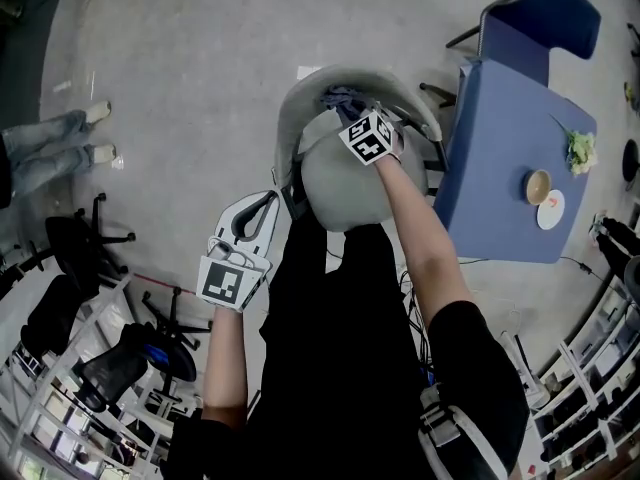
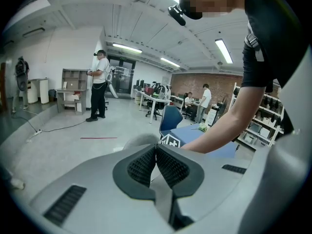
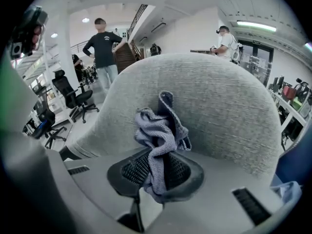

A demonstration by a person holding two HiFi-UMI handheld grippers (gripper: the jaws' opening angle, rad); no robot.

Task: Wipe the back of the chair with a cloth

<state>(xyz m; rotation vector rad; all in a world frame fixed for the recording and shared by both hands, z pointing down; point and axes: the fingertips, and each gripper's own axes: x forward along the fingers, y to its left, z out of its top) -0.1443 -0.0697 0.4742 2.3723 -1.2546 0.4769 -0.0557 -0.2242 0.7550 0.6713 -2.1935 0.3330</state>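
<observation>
Bunched between our clenched right tongs (image 3: 157,172), the grey-blue cloth (image 3: 158,130) sits right up against the grey chair back (image 3: 224,101), which curves straight ahead of that hand, while our left tongs (image 2: 156,152), pinched together on nothing, hang farther off, low to its left.

Your right tongs (image 3: 156,165): clamped on a crumpled grey-blue knitted cloth (image 3: 157,128), bunched right in front of a curved grey fabric chair back (image 3: 219,101). Far left: black wheeled office chair (image 3: 73,95).
</observation>
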